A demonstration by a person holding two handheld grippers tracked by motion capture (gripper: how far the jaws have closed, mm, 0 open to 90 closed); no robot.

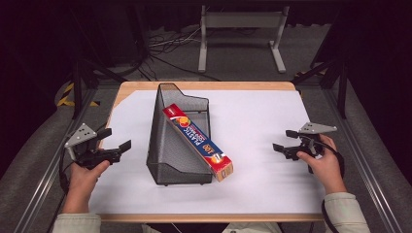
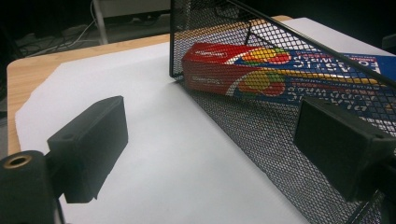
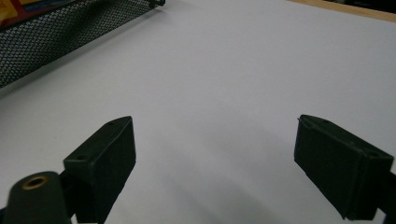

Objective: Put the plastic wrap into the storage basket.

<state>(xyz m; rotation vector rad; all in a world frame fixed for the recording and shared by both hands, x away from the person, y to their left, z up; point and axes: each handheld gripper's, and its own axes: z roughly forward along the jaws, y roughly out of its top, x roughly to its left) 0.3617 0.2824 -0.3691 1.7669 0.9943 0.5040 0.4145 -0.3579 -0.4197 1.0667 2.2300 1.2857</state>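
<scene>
two grippers are held low over a white sheet (image 1: pixel 252 126) that covers most of a wooden table (image 1: pixel 204 86), one at each side, with a wire mesh rack (image 1: pixel 165 145) and a long box (image 1: pixel 199 141) between them. at the left edge of the sheet the left gripper (image 1: pixel 114 144) is held in a hand (image 1: pixel 85 175), its jaws spread wide with nothing between them, pointed toward the rack and near it without touching. in the left gripper view the left gripper (image 2: pixel 205 135) is seen with its jaws wide apart, the mesh rack (image 2: pixel 261 135) standing just ahead of them at the right, and the box (image 2: pixel 280 74) is seen through the mesh, red at the near end and blue further along. near the middle of the table the box is propped on a slant inside the rack, its far end raised against the mesh wall and its near end stuck out past the rack's open corner and resting low by the sheet. at the right side the right gripper (image 1: pixel 284 141) is held in the other hand (image 1: pixel 324 167), well apart from the box, jaws spread wide and empty. in the right gripper view the right gripper (image 3: pixel 215 161) is shown above bare white sheet (image 3: pixel 233 70), with a strip of mesh (image 3: pixel 56 32) at the upper left.
</scene>
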